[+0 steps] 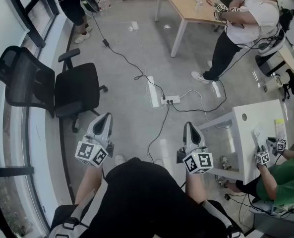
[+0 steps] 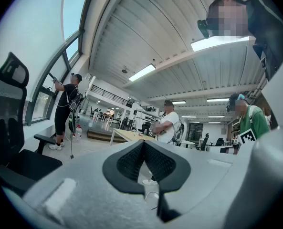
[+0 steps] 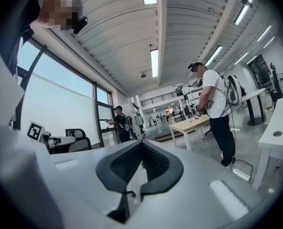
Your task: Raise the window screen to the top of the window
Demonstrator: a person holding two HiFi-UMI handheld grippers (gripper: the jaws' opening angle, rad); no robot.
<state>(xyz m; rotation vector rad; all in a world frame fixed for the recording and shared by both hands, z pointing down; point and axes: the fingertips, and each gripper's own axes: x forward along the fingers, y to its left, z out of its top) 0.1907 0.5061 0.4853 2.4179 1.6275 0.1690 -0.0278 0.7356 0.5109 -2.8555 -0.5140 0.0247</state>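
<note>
Office window (image 1: 12,133), left of left tool (image 1: 104,118)

Floor (image 1: 132,48): grey smooth concrete, laid throughout. Window wall (image 1: 13,133): curved, dark-framed, set along the left side; bright daylight is admitted. Office chair (image 1: 80,90): black, mesh-backed, on castors, placed just beside the glazing. Table (image 1: 186,6): pale wood top on white legs, positioned far, right of centre. Desk (image 1: 263,120): white, with a round cable hole, found near right. Power strips (image 1: 153,92): white, laid mid-floor, with black and white cables (image 1: 119,55) trailed from them. Ceiling (image 2: 131,37): white, ribbed, fitted with long strip lights (image 2: 142,72), all lit.
</note>
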